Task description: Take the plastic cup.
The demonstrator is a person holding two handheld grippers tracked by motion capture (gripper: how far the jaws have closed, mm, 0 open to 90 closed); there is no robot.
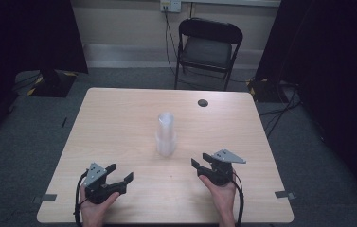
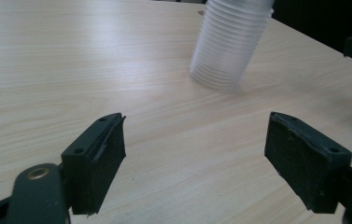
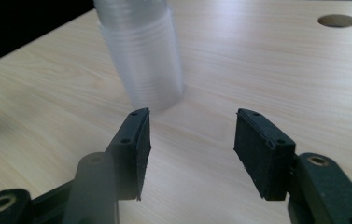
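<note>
**Cup stack untouched, both grippers short of it**

Left gripper (image 1: 118,173) low on worktop (image 1: 119,118), fingers (image 2: 96,158) spread wide, nothing between. Stack of clear plastic cups (image 1: 165,134) upright, rims down, near worktop centre, ahead of and between the two grippers, apart from both. Right gripper (image 1: 200,162) near front edge, fingers (image 3: 134,149) narrower than the left pair yet gapped, holding nothing. Cable hole (image 1: 203,102) well beyond stack.

Handling estimate: stack light, thin-walled, slick, tall and easily tipped; walls likely to buckle under hard squeeze. Best hold judged low on the ribbed band of nested rims, where layers stiffen the wall; second gripper to steady or peel the top cup.
</note>
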